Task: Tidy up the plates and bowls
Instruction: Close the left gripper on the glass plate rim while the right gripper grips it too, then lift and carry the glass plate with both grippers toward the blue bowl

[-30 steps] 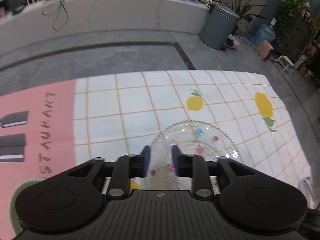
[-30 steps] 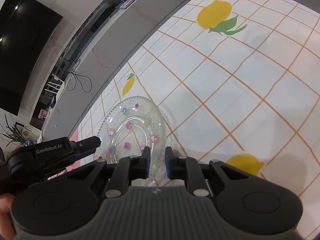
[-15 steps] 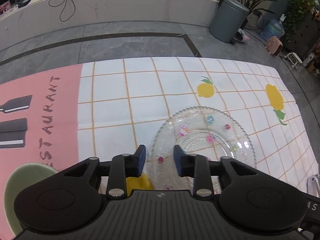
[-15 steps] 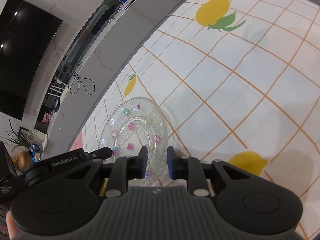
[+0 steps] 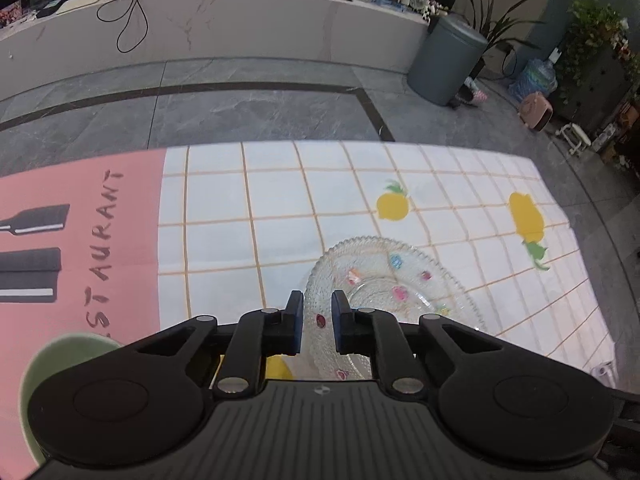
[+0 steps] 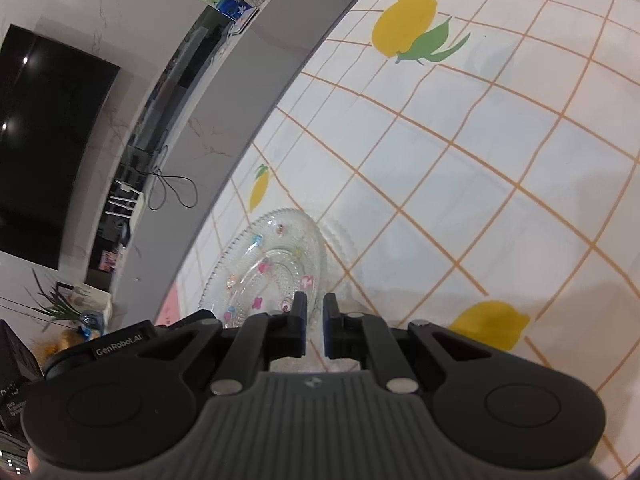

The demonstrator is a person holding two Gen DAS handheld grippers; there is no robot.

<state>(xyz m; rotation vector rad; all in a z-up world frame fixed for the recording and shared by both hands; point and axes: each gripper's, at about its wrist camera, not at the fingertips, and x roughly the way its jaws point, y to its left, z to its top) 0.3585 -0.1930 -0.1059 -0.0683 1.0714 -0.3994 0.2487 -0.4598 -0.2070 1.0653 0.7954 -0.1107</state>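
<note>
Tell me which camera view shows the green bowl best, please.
The left wrist view. There the green bowl appears at the lower left on the pink part of the tablecloth, though the left gripper hides much of it. The right wrist view does not show the bowl at all.

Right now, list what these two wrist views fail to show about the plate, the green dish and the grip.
- Glass plate: its near rim is hidden behind the left gripper; in the right wrist view the right gripper covers it.
- Pad contact on the rim: not visible in either view.
- Green dish: plate or bowl unclear, mostly behind the gripper body, cut by the left edge.
- Clear object: too little shows.
</note>
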